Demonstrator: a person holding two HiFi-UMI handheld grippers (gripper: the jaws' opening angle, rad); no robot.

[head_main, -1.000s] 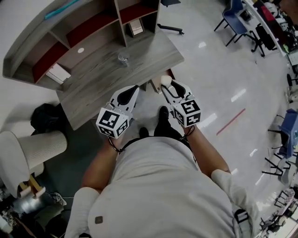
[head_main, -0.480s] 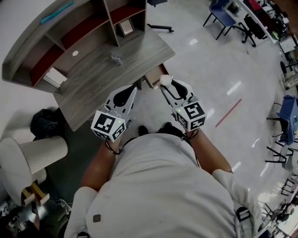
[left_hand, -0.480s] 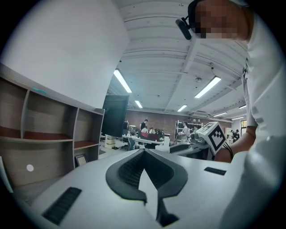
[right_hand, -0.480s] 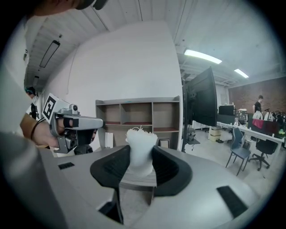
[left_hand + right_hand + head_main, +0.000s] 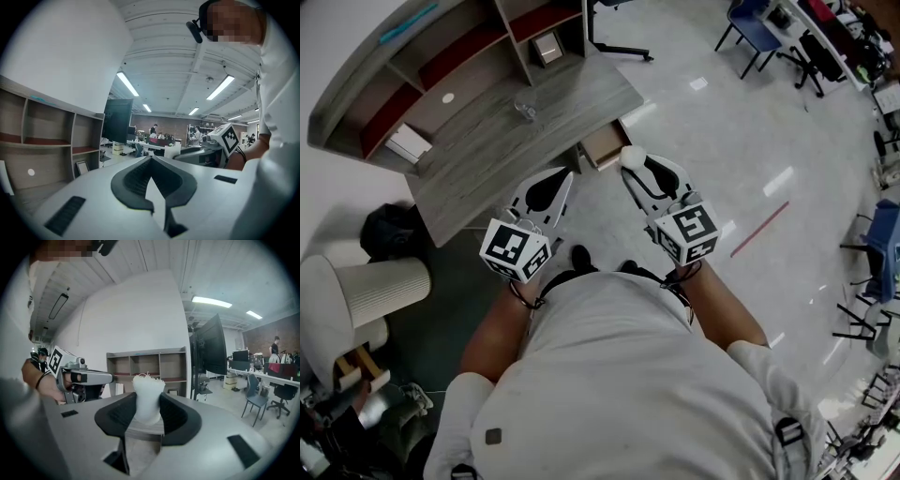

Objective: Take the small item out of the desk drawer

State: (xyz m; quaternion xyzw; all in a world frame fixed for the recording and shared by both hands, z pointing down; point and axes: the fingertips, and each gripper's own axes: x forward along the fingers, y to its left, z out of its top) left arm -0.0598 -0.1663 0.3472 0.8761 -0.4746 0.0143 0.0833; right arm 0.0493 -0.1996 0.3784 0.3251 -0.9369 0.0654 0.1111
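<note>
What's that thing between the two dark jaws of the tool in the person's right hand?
A small white item, frayed at its top, stands upright there, the right gripper's jaws pressing on its sides. The right gripper view shows this.

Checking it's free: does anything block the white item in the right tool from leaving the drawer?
Nothing visible does: the right tool grips the white item outside the open drawer, not touching the desk.

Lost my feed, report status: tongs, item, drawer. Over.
Left tongs shut, empty. Right tongs shut on small white item, out of open drawer. Nothing in the way.
</note>
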